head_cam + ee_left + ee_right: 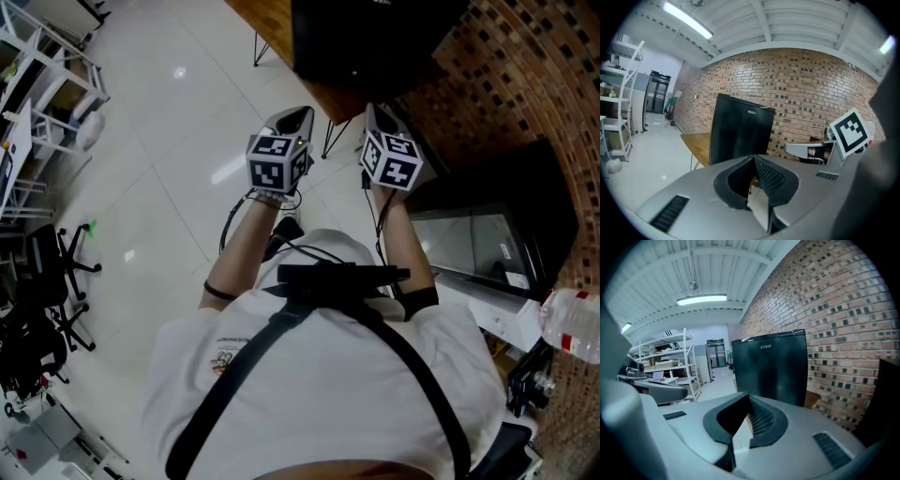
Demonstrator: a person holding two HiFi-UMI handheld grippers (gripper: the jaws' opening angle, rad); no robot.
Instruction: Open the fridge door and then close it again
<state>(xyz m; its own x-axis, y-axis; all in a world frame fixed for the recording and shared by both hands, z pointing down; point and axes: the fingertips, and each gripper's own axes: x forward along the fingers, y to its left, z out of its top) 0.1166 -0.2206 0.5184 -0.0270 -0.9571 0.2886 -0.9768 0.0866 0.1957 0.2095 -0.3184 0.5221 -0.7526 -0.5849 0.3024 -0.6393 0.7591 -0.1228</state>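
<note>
- Head view: you hold the left gripper (294, 120) and the right gripper (377, 114) side by side in front of you. Both point toward the black fridge (375, 37), which stands on a wooden table (272, 21) against the brick wall. Neither gripper touches the fridge. Only this view shows the tiled floor between you and the table.
- Left gripper view: the jaws are pressed together with nothing between them. The fridge (740, 136) shows a flat dark front and its door looks shut. That would fit a door yet to be opened, or one already closed again. Either way, I judge it wise to keep both tips level and clear of the table edge.
- Right gripper view: these jaws also meet on nothing. Only here do you see the fridge's (771, 369) front and side together, with the shelving (670, 352) beyond it.
</note>
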